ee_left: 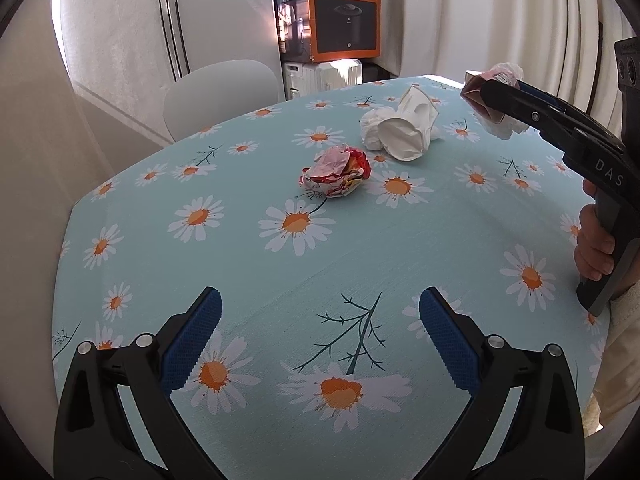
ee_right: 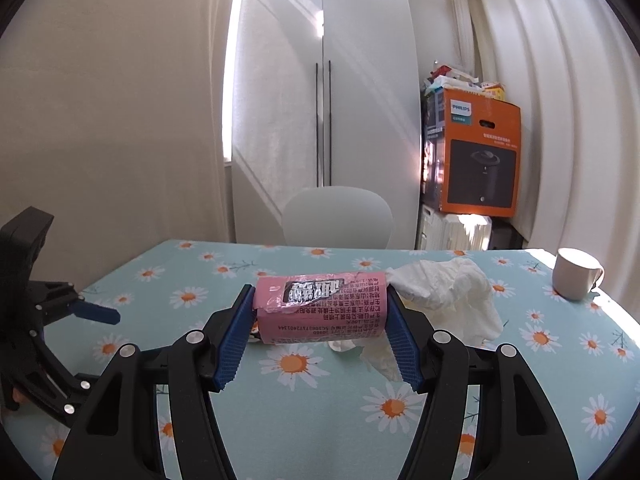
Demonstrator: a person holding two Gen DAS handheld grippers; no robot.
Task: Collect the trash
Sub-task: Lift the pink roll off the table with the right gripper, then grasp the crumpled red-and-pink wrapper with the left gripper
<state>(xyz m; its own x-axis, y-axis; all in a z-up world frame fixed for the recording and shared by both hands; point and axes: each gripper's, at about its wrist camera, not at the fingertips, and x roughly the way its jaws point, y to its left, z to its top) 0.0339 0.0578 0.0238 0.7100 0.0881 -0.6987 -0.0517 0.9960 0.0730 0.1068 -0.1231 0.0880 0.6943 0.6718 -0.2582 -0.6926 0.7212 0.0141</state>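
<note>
My right gripper (ee_right: 320, 312) pinches the pink carton (ee_right: 320, 308) above the table (ee_right: 320, 420); my left gripper (ee_left: 320, 320) hangs spread over bare cloth, crumpled wrapper (ee_left: 336, 174) ahead.

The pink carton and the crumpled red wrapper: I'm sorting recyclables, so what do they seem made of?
The pink carton in the right gripper looks like printed, coated paperboard: flat faces with text, glossy torn film on top. The crumpled red wrapper looks like thin printed paper or foil-lined wrap, with sharp creases that hold their shape; which one is unclear.
</note>
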